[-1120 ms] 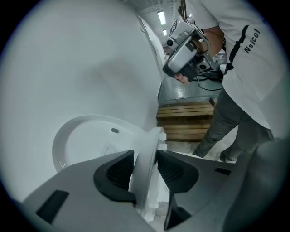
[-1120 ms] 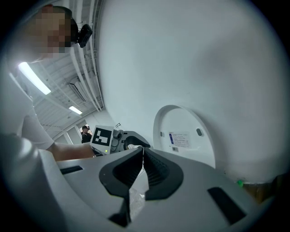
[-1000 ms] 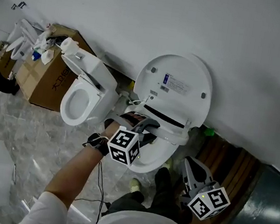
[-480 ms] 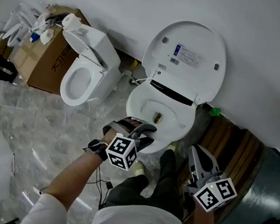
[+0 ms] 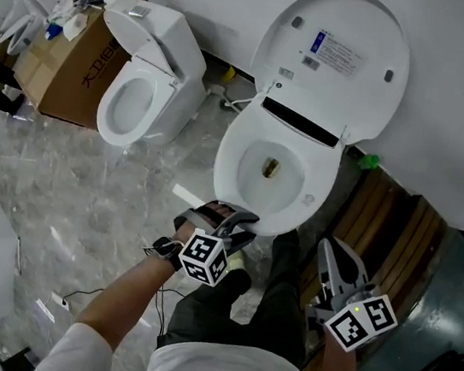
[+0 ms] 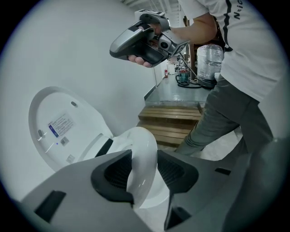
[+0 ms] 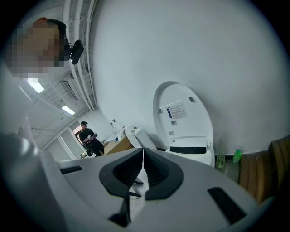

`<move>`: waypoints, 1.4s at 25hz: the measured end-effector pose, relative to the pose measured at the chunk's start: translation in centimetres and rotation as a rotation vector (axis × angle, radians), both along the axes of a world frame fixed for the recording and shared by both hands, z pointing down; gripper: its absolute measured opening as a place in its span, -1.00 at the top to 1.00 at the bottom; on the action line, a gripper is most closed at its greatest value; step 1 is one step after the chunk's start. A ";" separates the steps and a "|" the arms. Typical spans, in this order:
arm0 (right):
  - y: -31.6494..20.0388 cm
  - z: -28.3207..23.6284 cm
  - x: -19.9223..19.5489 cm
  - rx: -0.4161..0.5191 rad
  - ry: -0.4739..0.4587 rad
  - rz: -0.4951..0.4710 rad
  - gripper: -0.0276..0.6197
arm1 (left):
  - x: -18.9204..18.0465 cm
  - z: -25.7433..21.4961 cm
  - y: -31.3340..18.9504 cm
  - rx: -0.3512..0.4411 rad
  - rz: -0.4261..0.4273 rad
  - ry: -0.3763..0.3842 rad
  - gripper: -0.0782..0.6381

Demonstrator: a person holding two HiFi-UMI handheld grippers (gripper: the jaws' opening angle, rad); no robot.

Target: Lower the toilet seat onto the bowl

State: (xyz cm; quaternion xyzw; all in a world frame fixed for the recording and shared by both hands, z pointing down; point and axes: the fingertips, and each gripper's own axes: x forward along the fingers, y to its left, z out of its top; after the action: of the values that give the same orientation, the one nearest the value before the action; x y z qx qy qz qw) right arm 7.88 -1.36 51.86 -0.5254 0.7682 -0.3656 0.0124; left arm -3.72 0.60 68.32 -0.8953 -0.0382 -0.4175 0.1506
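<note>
And there it was: the left gripper point(image 5: 224, 216) had its jaws clamped on the front edge of the toilet seat point(image 5: 228, 168), and its own view showed the white rim wedged tight between the two dark pads. The seat lay low across the bowl point(image 5: 273, 174), front edge nearest the person. Whether it sat fully on the porcelain, the views did not settle. Behind it the lid point(image 5: 371, 37) stood up against the wall point(image 5: 452, 101), its printed label point(image 5: 338, 55) facing out into the room. Over on the other side, the right gripper point(image 5: 332, 247) hung well clear of the toilet, above the wooden slats point(image 5: 385, 229), with its jaws pressed together and nothing caught between them. From the left gripper view it showed high up, gripped in the person's hand point(image 6: 141, 60). A green bottle point(image 5: 368, 162) stood by the wall just right of the bowl. To the left, a second toilet point(image 5: 149, 73) sat on the grey marbled floor point(image 5: 84, 193) with a cardboard box point(image 5: 72, 70) just beside it. Far off in the right gripper view, another person point(image 7: 88, 136) in dark clothes stood in the background.
</note>
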 end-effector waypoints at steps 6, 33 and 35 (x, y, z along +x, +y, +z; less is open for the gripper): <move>1.5 2.8 -2.4 -0.027 -0.001 -0.021 0.86 | -1.5 5.2 2.6 -0.011 -0.013 -0.020 0.31; 3.0 15.5 -7.0 -0.118 -0.010 -0.099 0.86 | -3.7 25.0 5.6 -0.219 -0.184 -0.058 0.44; 2.9 16.3 -7.1 -0.126 -0.009 -0.105 0.86 | -3.7 26.1 5.5 -0.233 -0.208 -0.051 0.45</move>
State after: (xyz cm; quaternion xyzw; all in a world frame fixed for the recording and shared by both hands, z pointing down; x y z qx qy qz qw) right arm 0.79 1.53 68.17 -0.4823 0.7701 -0.4159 -0.0363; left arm -7.46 6.13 94.39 -0.8949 0.0025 -0.4462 0.0007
